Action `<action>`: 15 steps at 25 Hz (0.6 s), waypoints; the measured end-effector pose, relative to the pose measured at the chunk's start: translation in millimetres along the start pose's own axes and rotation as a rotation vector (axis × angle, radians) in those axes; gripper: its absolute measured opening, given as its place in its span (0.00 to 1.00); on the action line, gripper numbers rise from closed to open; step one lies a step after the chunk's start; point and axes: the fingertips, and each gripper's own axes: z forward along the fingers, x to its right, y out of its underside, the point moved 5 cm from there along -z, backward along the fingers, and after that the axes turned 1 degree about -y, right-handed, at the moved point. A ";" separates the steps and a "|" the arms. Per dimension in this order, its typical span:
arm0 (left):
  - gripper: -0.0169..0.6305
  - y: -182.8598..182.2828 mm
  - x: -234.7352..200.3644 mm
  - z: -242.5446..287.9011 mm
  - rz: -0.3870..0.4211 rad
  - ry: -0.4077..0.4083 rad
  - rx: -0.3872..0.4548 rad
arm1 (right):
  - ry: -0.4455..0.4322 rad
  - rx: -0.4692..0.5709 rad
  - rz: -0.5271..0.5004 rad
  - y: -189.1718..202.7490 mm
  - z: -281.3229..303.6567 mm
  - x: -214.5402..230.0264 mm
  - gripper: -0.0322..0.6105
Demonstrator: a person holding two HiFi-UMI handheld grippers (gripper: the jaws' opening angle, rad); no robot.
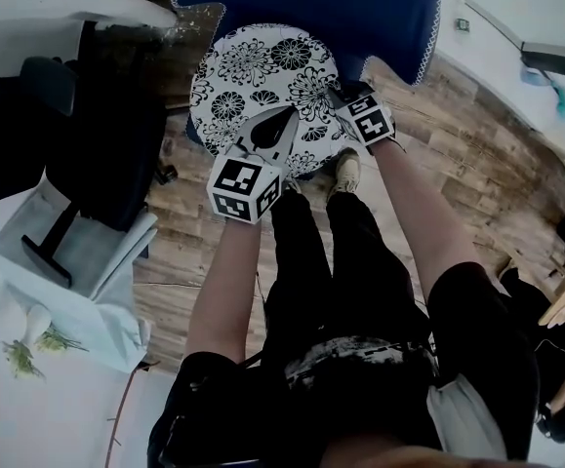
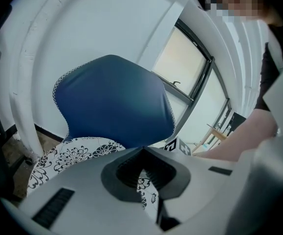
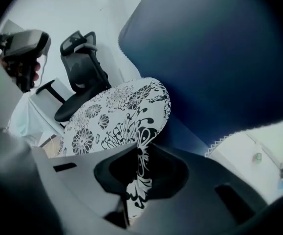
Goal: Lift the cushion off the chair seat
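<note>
A round white cushion (image 1: pixel 262 71) with black flower print lies on the seat of a blue chair (image 1: pixel 311 8). My left gripper (image 1: pixel 287 117) reaches over the cushion's near edge. In the left gripper view its jaws (image 2: pixel 142 151) meet at the tips, with printed fabric (image 2: pixel 73 155) pinched in the gap below them. My right gripper (image 1: pixel 339 94) holds the cushion's right edge. In the right gripper view it (image 3: pixel 142 148) is shut on a fold of the cushion (image 3: pixel 117 116), which tilts up in front of the blue backrest (image 3: pixel 219 58).
A black office chair (image 1: pixel 97 135) stands left of the blue chair. A white table (image 1: pixel 28 388) with green sprigs is at the near left. My legs and a shoe (image 1: pixel 345 172) stand on the wooden floor (image 1: pixel 477 154) just before the seat.
</note>
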 end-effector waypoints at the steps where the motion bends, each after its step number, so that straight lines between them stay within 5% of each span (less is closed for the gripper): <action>1: 0.05 -2.7 1.0 -2.0 0.001 -0.002 0.000 | -0.016 0.023 0.021 -5.1 -5.2 -2.2 0.12; 15: 0.05 -80.3 27.3 -53.1 0.073 -0.055 0.051 | -0.134 0.255 0.079 -91.7 -115.4 -40.1 0.12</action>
